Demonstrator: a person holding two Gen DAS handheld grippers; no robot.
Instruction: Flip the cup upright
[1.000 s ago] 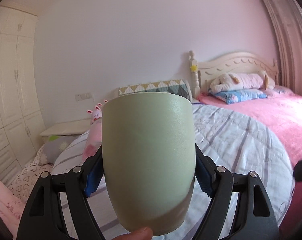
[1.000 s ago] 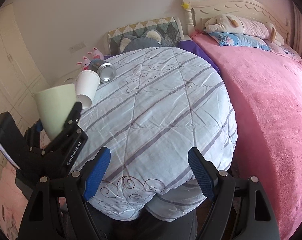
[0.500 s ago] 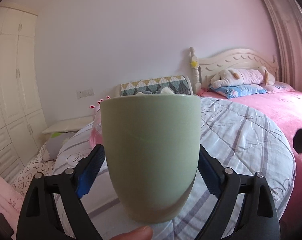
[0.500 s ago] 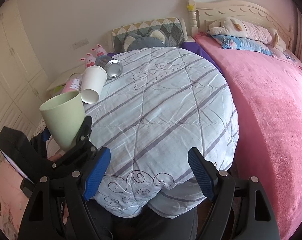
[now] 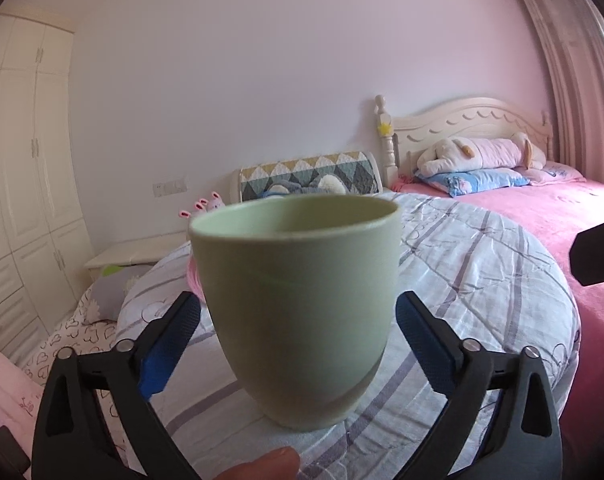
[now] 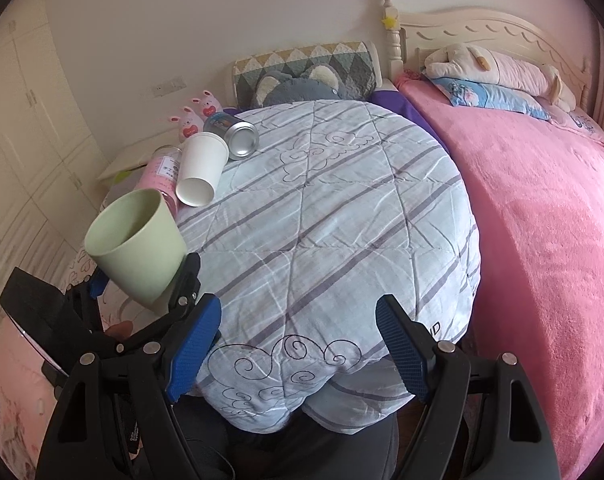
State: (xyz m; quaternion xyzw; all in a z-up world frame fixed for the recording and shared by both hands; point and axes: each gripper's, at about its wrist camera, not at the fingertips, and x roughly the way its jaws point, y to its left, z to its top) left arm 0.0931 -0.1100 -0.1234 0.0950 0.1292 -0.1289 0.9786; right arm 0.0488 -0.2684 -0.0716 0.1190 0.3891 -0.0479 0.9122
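Note:
A pale green cup (image 5: 297, 304) stands mouth up between the blue pads of my left gripper (image 5: 297, 340), which is shut on its sides. It is held above the left edge of the striped quilt-covered table (image 5: 482, 280). In the right wrist view the same cup (image 6: 137, 248) shows at the left, tilted slightly, held in the left gripper (image 6: 141, 292) just off the table's left edge. My right gripper (image 6: 297, 352) is open and empty over the table's near edge.
On the table's far left lie a white paper cup (image 6: 201, 174), a metal can (image 6: 237, 136) and a pink bottle (image 6: 161, 172). Pink plush rabbits (image 6: 197, 118) sit behind them. A pink bed (image 6: 542, 216) is on the right, a wardrobe (image 5: 17, 200) on the left.
The left gripper has tipped the green cup so its open mouth now shows at the top, and has lowered it toward the table's left edge. The right gripper has stayed open.

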